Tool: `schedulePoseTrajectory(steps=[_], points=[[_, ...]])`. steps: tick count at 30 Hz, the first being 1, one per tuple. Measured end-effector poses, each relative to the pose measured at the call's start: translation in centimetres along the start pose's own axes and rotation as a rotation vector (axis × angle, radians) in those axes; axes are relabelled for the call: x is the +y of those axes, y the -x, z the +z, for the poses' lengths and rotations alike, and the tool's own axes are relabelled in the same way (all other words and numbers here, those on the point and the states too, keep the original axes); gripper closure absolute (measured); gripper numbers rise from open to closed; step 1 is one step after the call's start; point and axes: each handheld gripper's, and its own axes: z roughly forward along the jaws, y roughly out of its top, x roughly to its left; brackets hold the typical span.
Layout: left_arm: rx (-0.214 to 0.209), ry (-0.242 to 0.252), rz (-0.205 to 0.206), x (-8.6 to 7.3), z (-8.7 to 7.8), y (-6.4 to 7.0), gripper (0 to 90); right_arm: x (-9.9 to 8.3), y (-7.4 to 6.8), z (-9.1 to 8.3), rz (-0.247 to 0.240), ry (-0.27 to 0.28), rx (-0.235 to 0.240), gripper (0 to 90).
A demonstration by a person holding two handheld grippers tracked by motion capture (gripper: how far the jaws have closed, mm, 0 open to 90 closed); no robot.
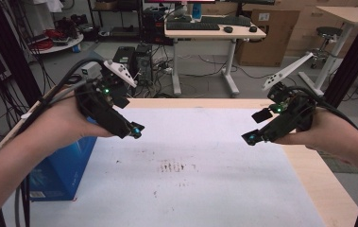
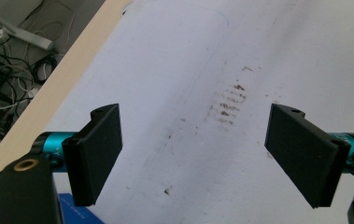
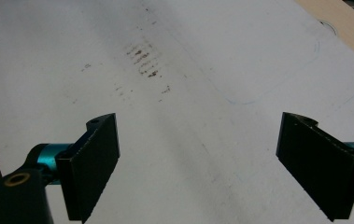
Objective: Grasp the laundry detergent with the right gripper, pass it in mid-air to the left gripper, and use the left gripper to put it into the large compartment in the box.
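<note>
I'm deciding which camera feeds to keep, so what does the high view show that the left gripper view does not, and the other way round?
The high view alone takes in both hands, the right hand-held gripper, and the room beyond: a desk with keyboards and a stool. The left gripper view alone gives a close look between the left hand-held gripper's own jaws, which stand wide apart with nothing between them. Both show the white sheet on the table, its brown smudge marks, the blue box at the table's left edge, and cables on the floor.
</note>
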Motion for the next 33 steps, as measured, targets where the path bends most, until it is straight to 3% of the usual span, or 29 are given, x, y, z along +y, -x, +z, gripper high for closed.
schedulePoseTrajectory(steps=[3,10,12,18,33], points=[[-0.011,0.017,-0.021,-0.3,0.7,0.2,19.1,-0.3,0.0,0.1,0.001,0.001,0.005,12.7],[-0.003,-0.012,-0.009,-0.6,1.9,0.8,19.1,-0.2,0.3,0.5,-0.001,0.003,0.02,12.7],[-0.013,-0.007,-0.022,-0.8,2.2,0.8,19.1,-0.2,0.3,0.8,-0.006,-0.004,0.021,12.7],[-0.011,-0.013,-0.041,-1.0,2.7,0.7,19.1,0.0,0.1,1.2,-0.013,-0.001,0.03,12.7],[-0.02,-0.033,-0.04,-1.0,3.5,1.0,19.1,-0.3,0.0,1.4,-0.009,0.002,0.028,12.6]])
